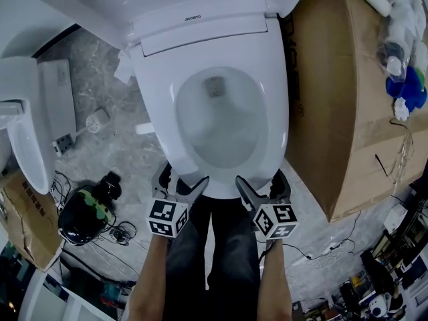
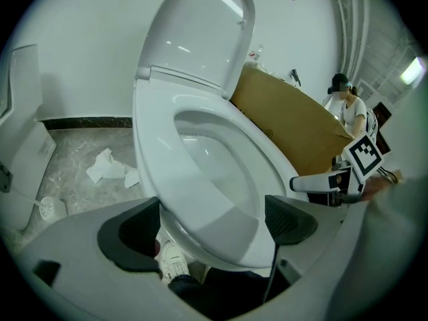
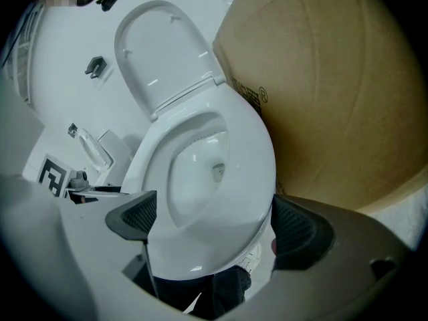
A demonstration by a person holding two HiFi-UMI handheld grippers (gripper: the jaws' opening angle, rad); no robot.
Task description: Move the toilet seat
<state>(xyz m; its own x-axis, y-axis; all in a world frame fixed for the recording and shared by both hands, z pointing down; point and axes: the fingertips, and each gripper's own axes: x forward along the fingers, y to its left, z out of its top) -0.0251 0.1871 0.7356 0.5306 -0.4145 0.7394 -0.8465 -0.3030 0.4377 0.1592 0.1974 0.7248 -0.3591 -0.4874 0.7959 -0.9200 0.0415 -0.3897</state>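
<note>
The white toilet seat [image 1: 155, 105] lies down flat on the bowl, and its lid [image 2: 200, 32] stands raised against the tank. My left gripper [image 1: 180, 182] is at the seat's front left edge and is open. In the left gripper view the seat's front rim [image 2: 221, 226] lies between the two dark pads [image 2: 127, 236]. My right gripper [image 1: 259, 184] is at the front right edge, also open. In the right gripper view the seat's front [image 3: 221, 233] fills the gap between its pads [image 3: 301, 229]. Whether either pad touches the seat I cannot tell.
A large cardboard box [image 1: 348, 99] stands close against the toilet's right side. A second toilet [image 1: 27, 132] is at the left, with a black bag [image 1: 83, 212] and cables on the floor. Crumpled paper [image 2: 107, 166] lies left of the bowl. The person's legs [image 1: 214, 259] are at the front.
</note>
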